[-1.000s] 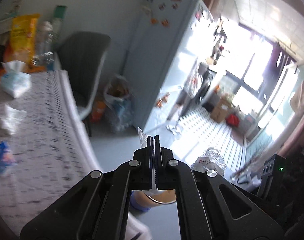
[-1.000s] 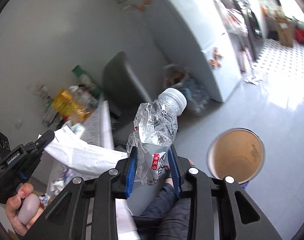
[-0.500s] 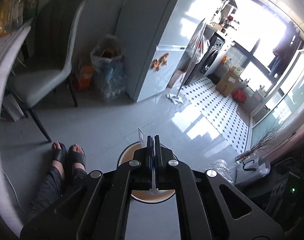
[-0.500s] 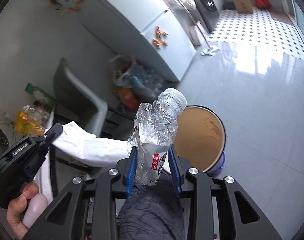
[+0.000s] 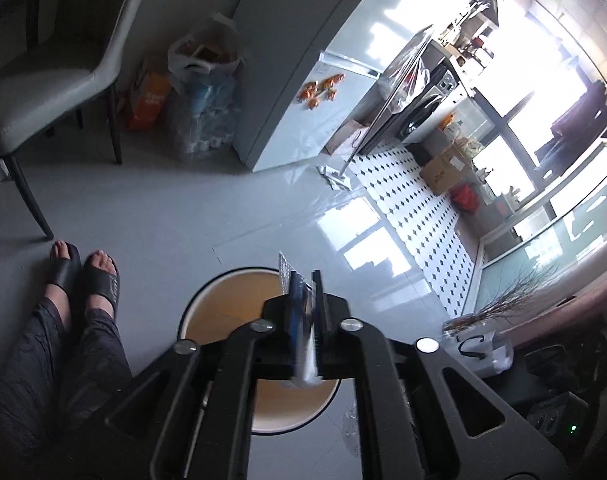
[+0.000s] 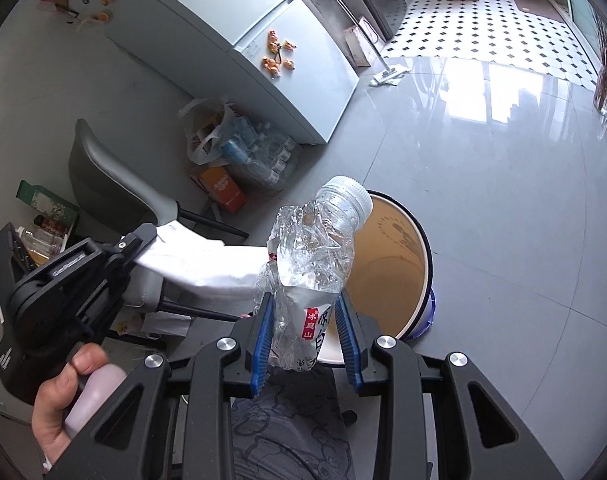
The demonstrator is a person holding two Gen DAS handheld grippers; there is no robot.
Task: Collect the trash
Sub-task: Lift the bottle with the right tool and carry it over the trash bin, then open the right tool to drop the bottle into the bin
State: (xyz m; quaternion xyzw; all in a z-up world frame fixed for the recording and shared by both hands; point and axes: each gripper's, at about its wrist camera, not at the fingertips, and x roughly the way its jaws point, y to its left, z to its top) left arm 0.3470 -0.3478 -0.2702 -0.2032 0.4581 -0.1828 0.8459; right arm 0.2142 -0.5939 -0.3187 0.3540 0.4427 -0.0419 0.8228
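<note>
My left gripper (image 5: 305, 280) is shut on a white crumpled wrapper (image 5: 307, 364), held directly above the open round bin (image 5: 223, 304) with a tan inside. In the right wrist view the left gripper (image 6: 141, 240) holds the white wrapper (image 6: 199, 260) out toward the bin (image 6: 391, 272). My right gripper (image 6: 303, 312) is shut on a crushed clear plastic bottle (image 6: 315, 252) with a white cap and red label, held up beside the bin's near rim.
A grey chair (image 5: 51, 68) stands at the left, with bags of bottles (image 5: 201, 92) and an orange box against the fridge (image 5: 315, 92). The person's sandalled feet (image 5: 83, 276) are left of the bin. A mop (image 6: 387, 76) lies on the shiny floor.
Both grippers have swung away from the table and down toward the floor bin. The left gripper now hangs over the bin's opening; the bottle is closer to the bin.
</note>
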